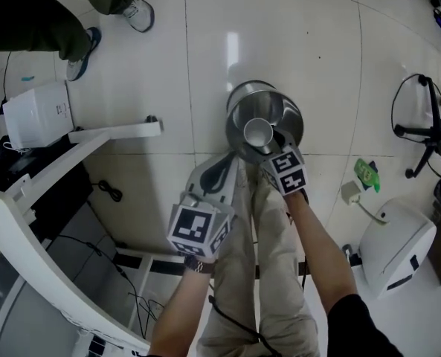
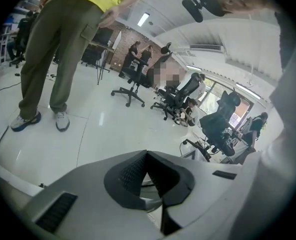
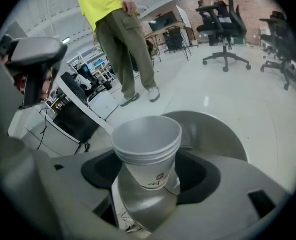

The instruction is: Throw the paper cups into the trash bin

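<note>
Stack of white paper cups (image 3: 148, 144) sitting clamped between the fingers (image 3: 200, 176) of the right gripper (image 1: 268, 151), right over the mouth of a round metal trash bin (image 1: 239, 103).

The cups are nesting one inside another, their thin rolled rims showing as layered rings at the top. The stack is tapering downward between the two dark fingers, which are pressing on its lower sides. The top cup is gaping open and empty, and a small red mark with some print is showing low on the outer wall, too small to read. The bin's grey inner wall is curving just past the fingertips. The left gripper (image 1: 220, 171) is hanging beside the right one, its fingertips meeting, with nothing between them.
</note>
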`<action>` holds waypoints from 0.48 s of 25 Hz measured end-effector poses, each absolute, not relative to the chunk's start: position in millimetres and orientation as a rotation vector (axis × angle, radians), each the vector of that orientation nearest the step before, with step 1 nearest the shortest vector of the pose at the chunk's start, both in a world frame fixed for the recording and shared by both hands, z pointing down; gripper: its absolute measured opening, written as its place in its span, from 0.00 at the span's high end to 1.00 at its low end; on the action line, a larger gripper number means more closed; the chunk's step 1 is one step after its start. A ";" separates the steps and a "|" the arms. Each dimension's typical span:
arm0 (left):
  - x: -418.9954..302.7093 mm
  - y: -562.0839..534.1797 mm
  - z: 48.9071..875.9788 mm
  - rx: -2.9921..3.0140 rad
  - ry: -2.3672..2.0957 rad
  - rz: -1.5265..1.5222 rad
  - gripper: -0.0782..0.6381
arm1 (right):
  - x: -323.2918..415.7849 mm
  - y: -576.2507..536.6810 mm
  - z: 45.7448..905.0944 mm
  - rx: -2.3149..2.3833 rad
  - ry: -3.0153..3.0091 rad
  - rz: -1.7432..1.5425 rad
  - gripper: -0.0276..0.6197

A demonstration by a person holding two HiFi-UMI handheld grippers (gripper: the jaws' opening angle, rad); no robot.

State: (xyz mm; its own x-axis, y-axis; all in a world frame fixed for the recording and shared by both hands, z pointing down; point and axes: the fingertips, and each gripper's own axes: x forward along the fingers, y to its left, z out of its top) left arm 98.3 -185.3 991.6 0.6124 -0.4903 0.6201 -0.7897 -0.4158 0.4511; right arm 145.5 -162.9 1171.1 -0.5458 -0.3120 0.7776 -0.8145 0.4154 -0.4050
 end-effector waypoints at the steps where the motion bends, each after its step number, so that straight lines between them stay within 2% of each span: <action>1: 95.6 -185.1 994.9 2.086 -1.008 0.518 0.89 | 143.4 -160.8 1185.9 0.912 -2.039 1.094 0.43; 12: 57.3 -170.9 1015.7 2.061 -1.107 0.484 0.89 | 128.0 -139.9 1377.3 0.695 -1.649 1.354 0.43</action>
State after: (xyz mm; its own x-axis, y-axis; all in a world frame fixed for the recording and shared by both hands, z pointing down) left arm 57.3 -170.9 1015.7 0.5573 -0.5532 0.6192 -0.8302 -0.3586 0.4269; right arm 128.0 -139.9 1377.3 -0.4681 0.1017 0.8778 -0.8412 0.2530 -0.4779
